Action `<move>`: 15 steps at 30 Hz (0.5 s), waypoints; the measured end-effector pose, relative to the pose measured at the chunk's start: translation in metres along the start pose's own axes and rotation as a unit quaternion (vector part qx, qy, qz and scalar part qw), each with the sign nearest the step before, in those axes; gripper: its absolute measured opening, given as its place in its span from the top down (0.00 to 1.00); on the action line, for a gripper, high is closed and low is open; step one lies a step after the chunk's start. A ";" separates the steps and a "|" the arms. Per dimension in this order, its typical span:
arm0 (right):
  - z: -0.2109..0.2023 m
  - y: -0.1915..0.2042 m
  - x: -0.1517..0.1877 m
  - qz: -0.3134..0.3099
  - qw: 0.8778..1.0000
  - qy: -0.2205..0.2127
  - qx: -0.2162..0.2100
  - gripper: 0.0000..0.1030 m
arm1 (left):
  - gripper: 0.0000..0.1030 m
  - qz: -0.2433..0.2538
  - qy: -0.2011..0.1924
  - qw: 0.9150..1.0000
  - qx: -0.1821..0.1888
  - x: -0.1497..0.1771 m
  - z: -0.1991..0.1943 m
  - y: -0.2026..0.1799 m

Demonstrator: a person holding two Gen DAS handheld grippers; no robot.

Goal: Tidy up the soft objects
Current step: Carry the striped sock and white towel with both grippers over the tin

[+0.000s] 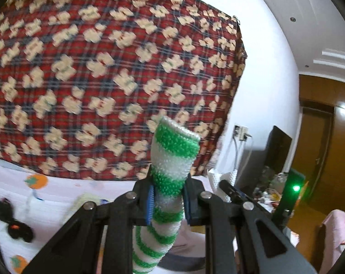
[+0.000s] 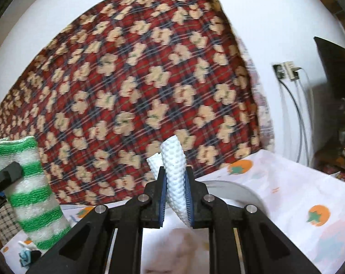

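Note:
My left gripper (image 1: pixel 168 202) is shut on a green-and-white striped soft cloth (image 1: pixel 172 157), held upright above the bed; the cloth also shows at the left of the right wrist view (image 2: pixel 30 194). My right gripper (image 2: pixel 176 203) is shut on a white bumpy soft cloth (image 2: pixel 174 173), its folded end sticking up between the blue pads. The right gripper's tip with the white cloth shows in the left wrist view (image 1: pixel 227 180). A black fuzzy soft toy (image 1: pixel 14 223) lies on the white sheet at the left.
A red plaid quilt with cream flowers (image 1: pixel 115 68) hangs against the wall behind. The bed sheet (image 2: pixel 298 194) is white with orange fruit prints. A grey round basin rim (image 2: pixel 236 189) lies below the right gripper. A dark monitor (image 1: pixel 277 150) and cluttered table stand at the right.

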State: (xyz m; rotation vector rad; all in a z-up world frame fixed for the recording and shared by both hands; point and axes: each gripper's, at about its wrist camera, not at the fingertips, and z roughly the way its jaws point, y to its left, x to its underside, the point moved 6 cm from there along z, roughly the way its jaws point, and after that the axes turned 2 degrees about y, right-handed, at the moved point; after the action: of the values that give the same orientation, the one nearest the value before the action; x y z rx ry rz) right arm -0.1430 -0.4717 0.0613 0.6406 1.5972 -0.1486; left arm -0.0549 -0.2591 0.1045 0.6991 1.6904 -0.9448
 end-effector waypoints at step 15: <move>0.036 -0.052 0.010 -0.007 0.996 0.081 0.048 0.85 | 0.82 -0.035 0.084 0.996 0.019 0.038 0.110 -0.023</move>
State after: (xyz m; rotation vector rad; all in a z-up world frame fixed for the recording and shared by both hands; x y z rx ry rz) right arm -0.1363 -0.5289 0.0317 0.7310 1.7596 -0.1880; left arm -0.0306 -0.3652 0.0560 0.7662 1.8581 -0.9929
